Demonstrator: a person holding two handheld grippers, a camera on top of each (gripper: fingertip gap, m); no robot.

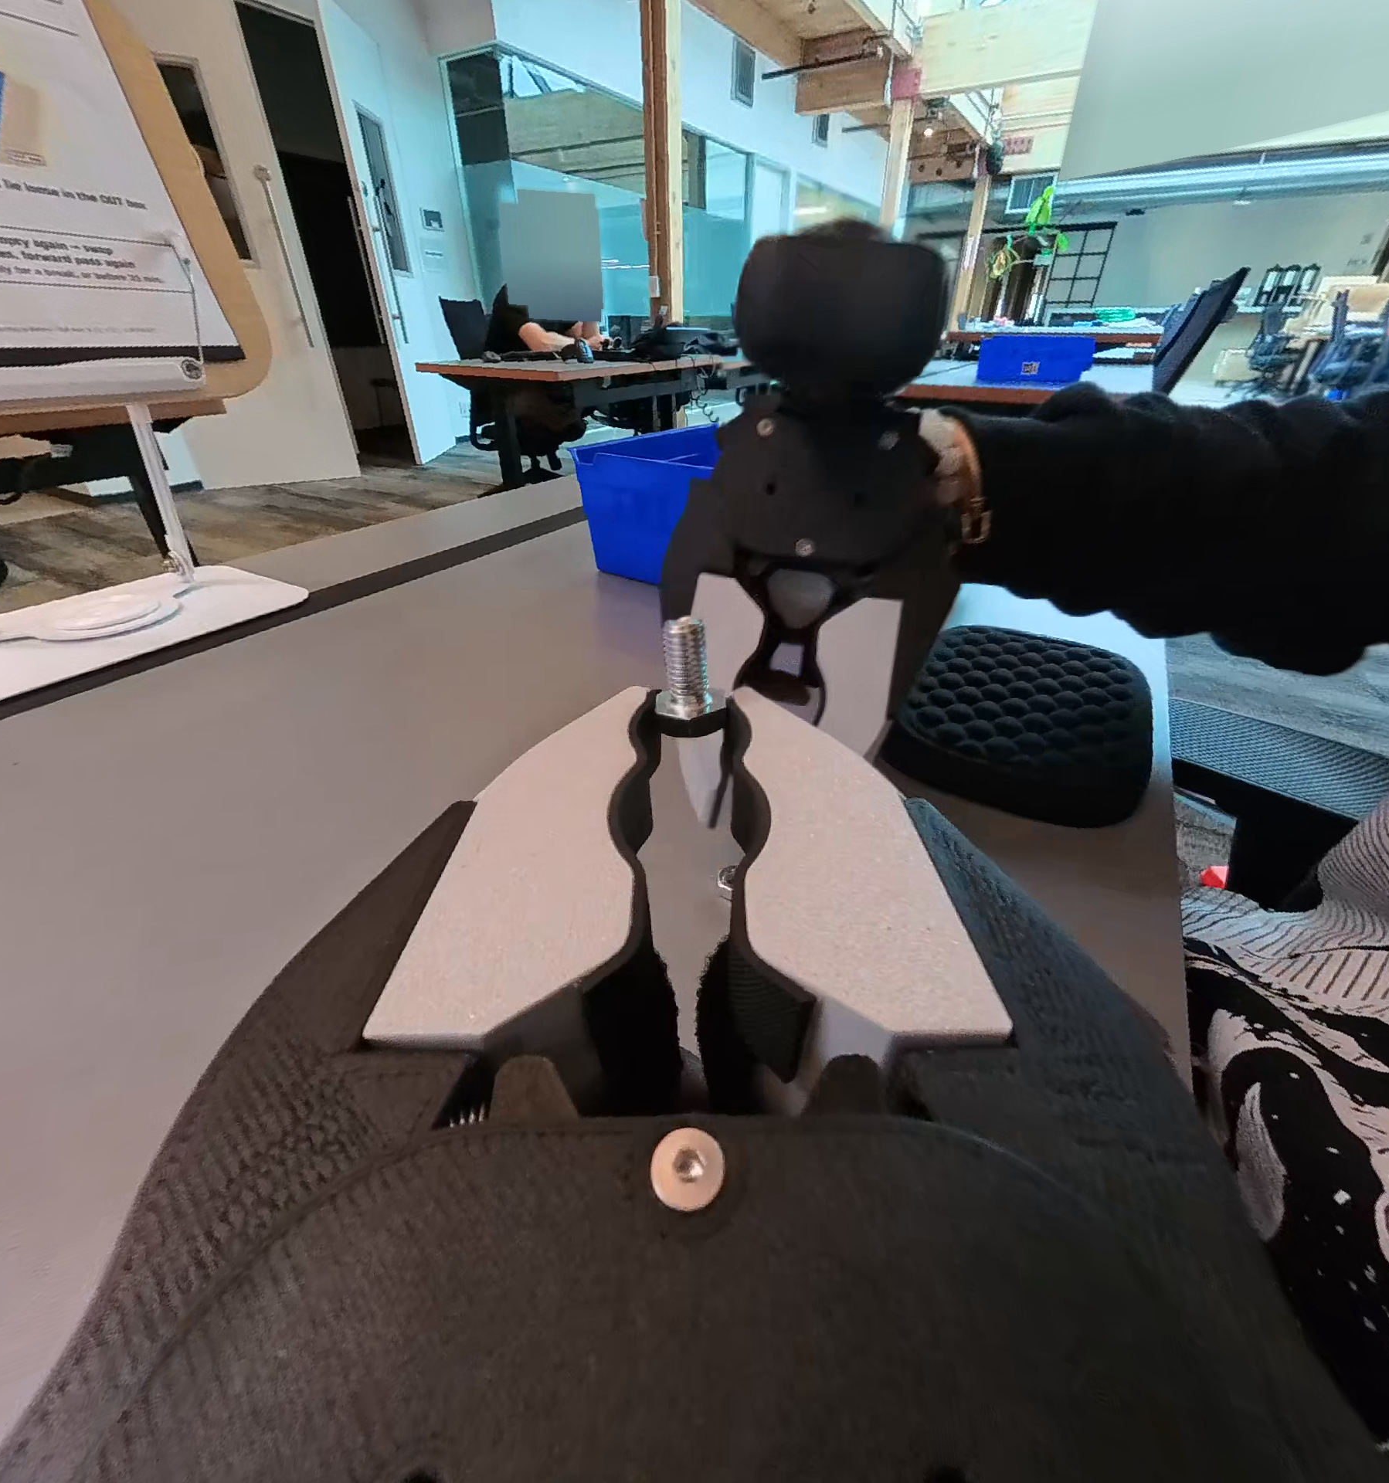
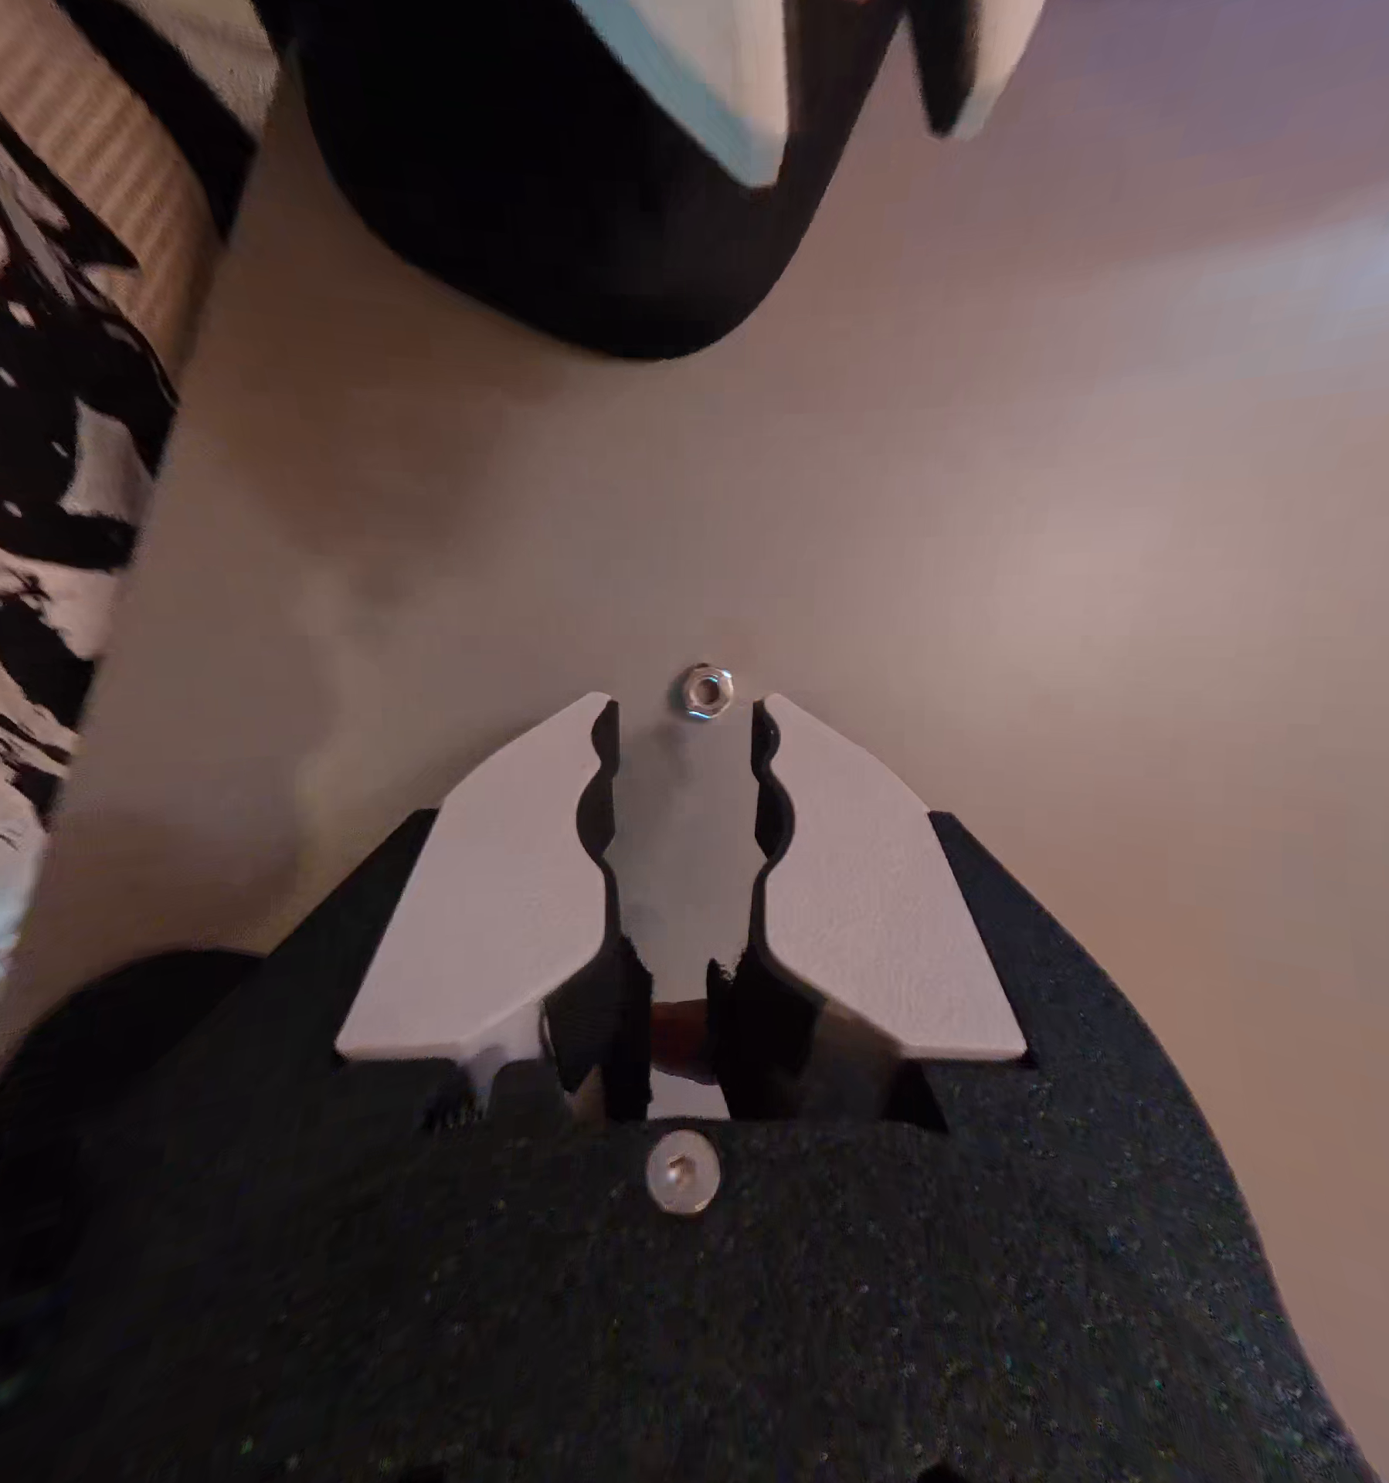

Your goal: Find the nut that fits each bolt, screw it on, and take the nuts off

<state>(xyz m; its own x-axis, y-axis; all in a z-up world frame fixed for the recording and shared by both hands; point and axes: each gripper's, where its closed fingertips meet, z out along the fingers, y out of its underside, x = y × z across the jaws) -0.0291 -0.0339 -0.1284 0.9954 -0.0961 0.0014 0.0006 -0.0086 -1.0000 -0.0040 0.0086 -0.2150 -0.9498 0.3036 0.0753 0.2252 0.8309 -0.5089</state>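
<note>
With the left gripper (image 1: pixel 687 710) clamped on the head of the upright bolt (image 1: pixel 682 662) and the right gripper (image 2: pixel 685 706) gaping over the small nut (image 2: pixel 702 692) lying on the table (image 2: pixel 1076 562) (just beyond its tips), a careless closing could nudge the nut away.

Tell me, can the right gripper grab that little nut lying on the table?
Probably yes. The right gripper is open and points down at the nut, which lies alone on the bare table just past its fingertips.
</note>
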